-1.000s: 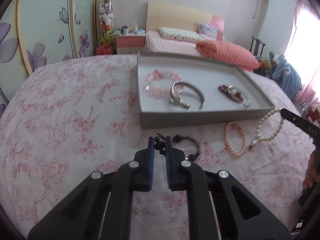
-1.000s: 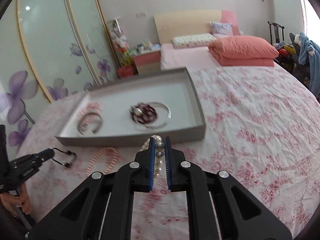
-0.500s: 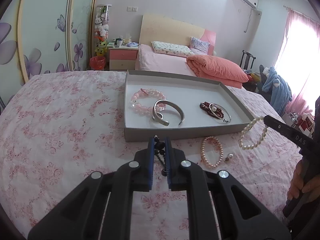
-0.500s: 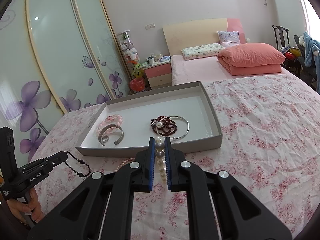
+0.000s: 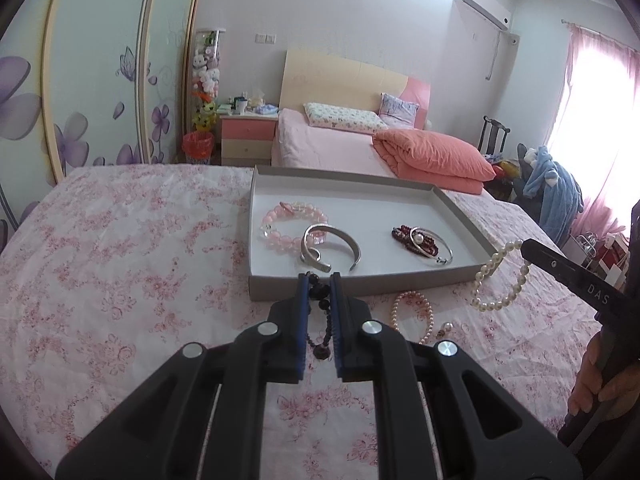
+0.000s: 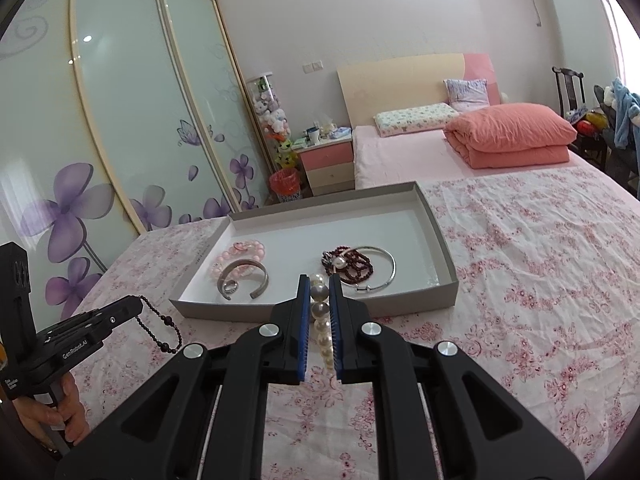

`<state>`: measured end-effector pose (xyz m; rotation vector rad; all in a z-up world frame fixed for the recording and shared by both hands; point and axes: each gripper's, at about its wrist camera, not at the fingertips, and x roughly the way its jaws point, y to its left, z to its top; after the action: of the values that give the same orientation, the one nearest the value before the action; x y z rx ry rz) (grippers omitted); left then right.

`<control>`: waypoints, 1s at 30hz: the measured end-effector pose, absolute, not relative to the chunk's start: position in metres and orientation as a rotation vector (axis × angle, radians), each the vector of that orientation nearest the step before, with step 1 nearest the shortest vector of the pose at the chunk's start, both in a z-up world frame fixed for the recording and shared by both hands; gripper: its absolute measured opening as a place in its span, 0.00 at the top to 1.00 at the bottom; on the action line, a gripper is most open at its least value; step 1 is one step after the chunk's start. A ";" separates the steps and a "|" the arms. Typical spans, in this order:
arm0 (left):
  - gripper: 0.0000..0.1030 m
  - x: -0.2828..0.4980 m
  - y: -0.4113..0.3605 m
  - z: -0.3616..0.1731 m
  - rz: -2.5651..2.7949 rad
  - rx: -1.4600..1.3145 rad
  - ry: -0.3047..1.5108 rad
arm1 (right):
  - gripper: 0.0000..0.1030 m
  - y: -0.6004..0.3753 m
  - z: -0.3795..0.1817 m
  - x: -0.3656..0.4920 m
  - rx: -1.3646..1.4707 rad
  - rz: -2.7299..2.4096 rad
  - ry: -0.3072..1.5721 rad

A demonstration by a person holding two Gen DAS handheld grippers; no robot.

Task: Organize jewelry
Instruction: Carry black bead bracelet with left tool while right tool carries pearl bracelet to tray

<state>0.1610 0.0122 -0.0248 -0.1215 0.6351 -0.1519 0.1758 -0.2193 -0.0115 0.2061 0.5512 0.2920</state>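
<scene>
A grey shallow box point(image 5: 360, 282) point(image 6: 446, 248) lies on the floral bedspread. It holds a pink bead bracelet point(image 5: 280, 236), a silver cuff point(image 5: 334, 240) and a dark red bead bracelet with a thin silver bangle point(image 5: 422, 242). My left gripper point(image 5: 319, 280) is shut on a black bead bracelet point(image 5: 320, 320), which hangs above the cloth just before the box's near wall; the bracelet's loop point(image 6: 160, 326) shows in the right wrist view. My right gripper point(image 6: 319, 282) is shut on a white pearl bracelet point(image 6: 322, 320) point(image 5: 500, 280), lifted by the box's right corner.
A pale pink pearl bracelet point(image 5: 414, 314) with a small charm lies on the cloth in front of the box. A hand point(image 5: 600, 380) holds the right gripper's handle. Beyond are a bed with an orange quilt point(image 5: 432, 156), a nightstand point(image 5: 248, 136) and sliding wardrobe doors point(image 6: 120, 120).
Both grippers have risen and tilted up, lifting the black bead bracelet and the pearl bracelet off the bedspread. The box now sits lower and farther in both views.
</scene>
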 end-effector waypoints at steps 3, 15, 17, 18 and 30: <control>0.89 0.157 0.009 -0.019 -0.151 -0.111 0.613 | 0.90 -0.216 -0.007 0.170 0.195 0.297 0.527; 0.89 0.139 -0.004 0.004 -0.134 -0.063 0.507 | 0.90 -0.203 0.017 0.147 0.138 0.297 0.397; 0.89 0.136 -0.006 0.006 -0.129 -0.057 0.487 | 0.90 -0.202 0.021 0.143 0.126 0.291 0.370; 0.89 0.135 -0.008 0.008 -0.128 -0.055 0.479 | 0.90 -0.201 0.022 0.141 0.122 0.290 0.360; 0.89 0.127 -0.018 0.019 -0.118 -0.023 0.410 | 0.90 -0.195 0.034 0.129 0.085 0.272 0.267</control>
<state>0.1271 -0.0176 0.0190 -0.0230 0.4102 -0.1176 0.1286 -0.1948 0.0344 0.0851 0.2666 0.2719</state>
